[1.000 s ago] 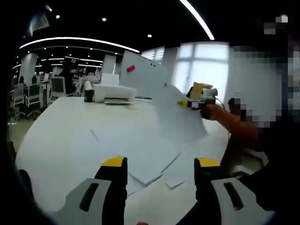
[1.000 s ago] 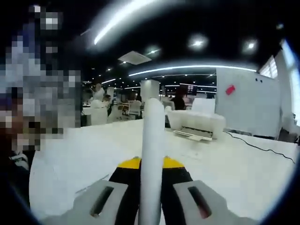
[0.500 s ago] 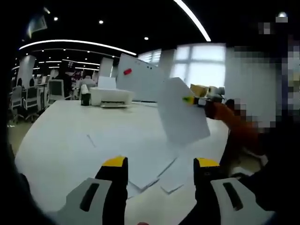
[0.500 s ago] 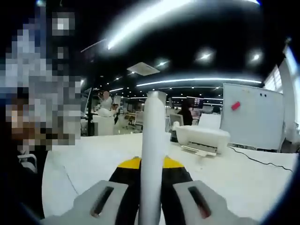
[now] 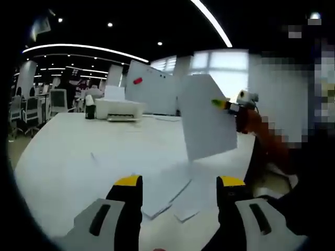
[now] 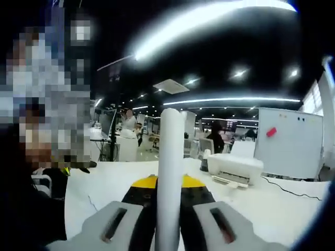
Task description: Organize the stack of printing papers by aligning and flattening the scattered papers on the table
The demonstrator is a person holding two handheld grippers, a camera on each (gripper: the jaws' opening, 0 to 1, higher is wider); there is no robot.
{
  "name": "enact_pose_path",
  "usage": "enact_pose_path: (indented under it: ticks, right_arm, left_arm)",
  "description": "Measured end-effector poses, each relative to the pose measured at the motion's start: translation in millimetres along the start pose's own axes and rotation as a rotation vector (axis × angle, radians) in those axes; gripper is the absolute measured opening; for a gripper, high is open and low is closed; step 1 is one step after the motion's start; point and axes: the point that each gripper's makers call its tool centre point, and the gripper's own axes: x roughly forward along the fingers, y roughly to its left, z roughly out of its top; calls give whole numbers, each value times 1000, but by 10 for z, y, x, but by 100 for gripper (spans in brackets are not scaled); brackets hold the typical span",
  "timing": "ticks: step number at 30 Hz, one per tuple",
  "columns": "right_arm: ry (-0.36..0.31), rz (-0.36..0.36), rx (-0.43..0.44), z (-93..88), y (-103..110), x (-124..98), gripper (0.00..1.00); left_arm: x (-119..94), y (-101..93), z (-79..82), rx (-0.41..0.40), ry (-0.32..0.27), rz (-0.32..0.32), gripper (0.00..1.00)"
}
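Note:
In the left gripper view, scattered white papers [image 5: 170,193] lie overlapping on the white table [image 5: 78,162] just beyond my left gripper [image 5: 179,183], which is open and holds nothing. To the right, my right gripper [image 5: 224,104] holds a white sheet [image 5: 207,123] lifted clear above the table, hanging almost upright. In the right gripper view that sheet [image 6: 170,167] appears edge-on as a white strip rising between the yellow-tipped jaws of my right gripper [image 6: 168,184], which is shut on it.
A white printer [image 5: 119,109] with a dark bottle [image 5: 90,112] beside it stands at the table's far end, also in the right gripper view as printer [image 6: 235,168]. A whiteboard [image 5: 149,91] stands behind. Office chairs [image 5: 31,107] sit left. The person's sleeve [image 5: 261,136] is at right.
The right gripper has lifted the sheet off the pile and higher above the table. The left gripper stayed open in place.

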Motion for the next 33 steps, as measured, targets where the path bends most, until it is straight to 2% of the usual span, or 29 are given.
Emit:
enact_pose_path:
  ticks: [3,10,18,21,28,33]
  right_arm:
    - [-42,39,14,153,121,-39,8]
    - [-84,90,12,389,326,-96,8]
    - [-118,164,36,556,550,-110,8]
    - [-116,204,54,588,652,-100,9]
    - [-104,247,48,628,791,-67,8]
    - [-99,266,37,659,881,-49,8]
  left_arm:
    - [13,-11,12,-1,-6,-3,60]
    - [64,-67,26,1,-18,-22,61]
    - [106,-118,92,3,-55,-46,61]
    - [127,-142,118,9,-68,-59,61]
    - [179,-236,245,27,-118,-96,61]
    - [212,-293,418,26,-190,-125,61]
